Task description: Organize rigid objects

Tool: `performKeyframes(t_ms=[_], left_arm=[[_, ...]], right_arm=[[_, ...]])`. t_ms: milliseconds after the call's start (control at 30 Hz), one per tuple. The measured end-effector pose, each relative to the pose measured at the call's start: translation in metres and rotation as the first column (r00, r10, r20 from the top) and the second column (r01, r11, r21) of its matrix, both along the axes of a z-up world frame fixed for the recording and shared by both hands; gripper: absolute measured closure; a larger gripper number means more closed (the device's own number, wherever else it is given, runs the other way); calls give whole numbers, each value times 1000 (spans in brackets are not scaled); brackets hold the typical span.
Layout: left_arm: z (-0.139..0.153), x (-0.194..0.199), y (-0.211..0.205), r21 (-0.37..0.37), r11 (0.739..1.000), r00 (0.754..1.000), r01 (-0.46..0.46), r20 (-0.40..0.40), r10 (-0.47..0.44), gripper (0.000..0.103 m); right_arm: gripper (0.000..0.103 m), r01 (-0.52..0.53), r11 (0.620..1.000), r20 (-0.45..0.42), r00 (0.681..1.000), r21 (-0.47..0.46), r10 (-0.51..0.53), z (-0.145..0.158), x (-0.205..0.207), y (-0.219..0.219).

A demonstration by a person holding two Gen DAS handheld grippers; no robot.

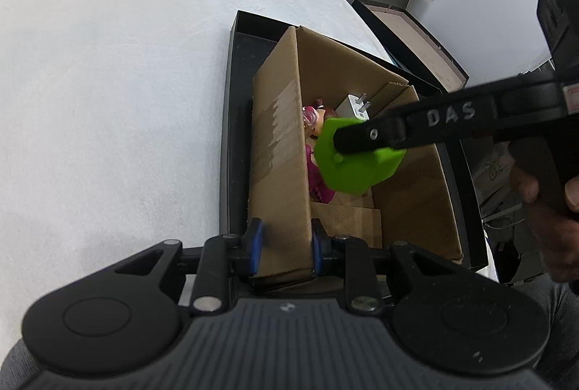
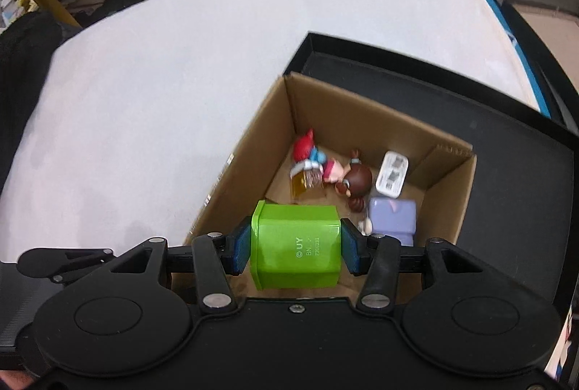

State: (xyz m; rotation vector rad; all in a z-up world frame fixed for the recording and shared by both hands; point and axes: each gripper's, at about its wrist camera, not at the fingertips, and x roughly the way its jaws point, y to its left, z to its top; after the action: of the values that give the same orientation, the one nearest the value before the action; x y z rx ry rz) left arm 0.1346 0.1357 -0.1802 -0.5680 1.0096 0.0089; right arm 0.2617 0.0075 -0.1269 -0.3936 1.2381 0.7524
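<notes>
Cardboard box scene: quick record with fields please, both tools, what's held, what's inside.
left tool: shut on the near wall of the cardboard box
right tool: shut on the green container, held over the box opening
box placement: sits inside a black tray on the white table
box contents: toy figures, white charger, lavender block, small amber item
green container status: not yet set down in the box
</notes>
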Motion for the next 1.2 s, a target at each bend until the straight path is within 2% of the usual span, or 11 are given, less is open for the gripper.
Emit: performKeyframes(t_ms=[100, 267, 500, 667, 767, 867, 967, 1200], left_arm=[[0, 0, 2, -4, 1000, 1000, 1, 1, -1, 78], [0, 0, 1, -2, 1000, 1000, 4, 0, -4, 78], [0, 0, 1, 1, 1000, 1000, 5, 0, -5, 78], [3, 2, 0, 18, 1000, 1000, 6, -10, -5, 79], [15, 1, -1, 38, 999, 1000, -11, 29, 10, 81], [20, 4, -4, 48, 999, 1000, 0, -2, 0, 80], [32, 4, -8, 72, 997, 1000, 6, 13, -7, 80], [65, 7, -19, 116, 993, 1000, 21, 15, -23, 75]], right_arm=[[53, 18, 1000, -2, 1000, 17, -18, 3, 1, -6], [53, 8, 1000, 66, 998, -10, -8, 14, 0, -16], [53, 32, 999, 90, 995, 18, -34, 34, 1, -42], [45, 52, 998, 103, 993, 39, -56, 47, -5, -61], [40, 69, 996, 125, 989, 57, -75, 57, -8, -74], [35, 89, 993, 132, 986, 76, -98, 63, -9, -86], [24, 111, 990, 156, 980, 88, -124, 67, -11, -97], [13, 177, 975, 185, 962, 133, -200, 76, -16, -123]])
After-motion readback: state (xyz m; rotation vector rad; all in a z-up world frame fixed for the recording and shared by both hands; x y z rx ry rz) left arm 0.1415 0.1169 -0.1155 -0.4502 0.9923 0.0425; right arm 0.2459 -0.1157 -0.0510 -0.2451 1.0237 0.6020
